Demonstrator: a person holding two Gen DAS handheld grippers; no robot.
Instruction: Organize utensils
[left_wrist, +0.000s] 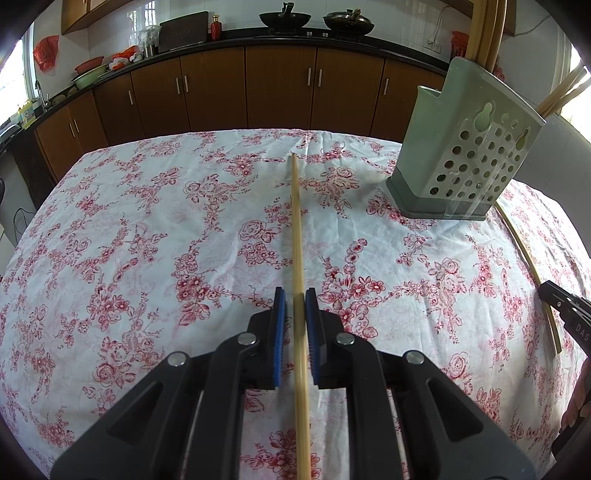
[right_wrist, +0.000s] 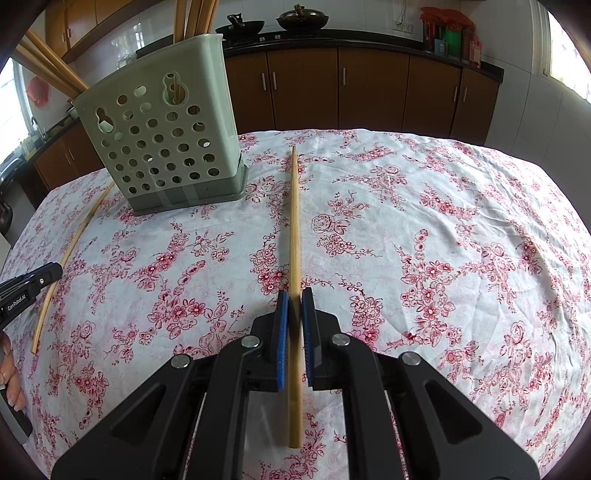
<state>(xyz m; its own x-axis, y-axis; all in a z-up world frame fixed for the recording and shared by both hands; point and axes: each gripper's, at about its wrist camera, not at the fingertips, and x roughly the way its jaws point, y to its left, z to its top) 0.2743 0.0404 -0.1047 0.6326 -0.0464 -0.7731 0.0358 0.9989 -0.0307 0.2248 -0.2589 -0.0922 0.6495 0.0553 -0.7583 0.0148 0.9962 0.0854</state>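
Note:
In the left wrist view, my left gripper (left_wrist: 294, 295) has its blue pads nearly closed around a long bamboo chopstick (left_wrist: 296, 229) that points away over the floral tablecloth (left_wrist: 147, 240). In the right wrist view, my right gripper (right_wrist: 294, 295) is shut on another bamboo chopstick (right_wrist: 294, 221), also pointing away. A pale green perforated utensil holder (left_wrist: 461, 147) stands on the table with several chopsticks upright in it; it also shows in the right wrist view (right_wrist: 166, 129). A further chopstick (left_wrist: 532, 266) lies on the cloth between the two grippers, also visible in the right wrist view (right_wrist: 70, 254).
Brown kitchen cabinets (left_wrist: 280, 85) and a dark counter with woks (left_wrist: 284, 18) run along the back. The other gripper's tip shows at the right edge of the left wrist view (left_wrist: 565, 310) and at the left edge of the right wrist view (right_wrist: 29, 288).

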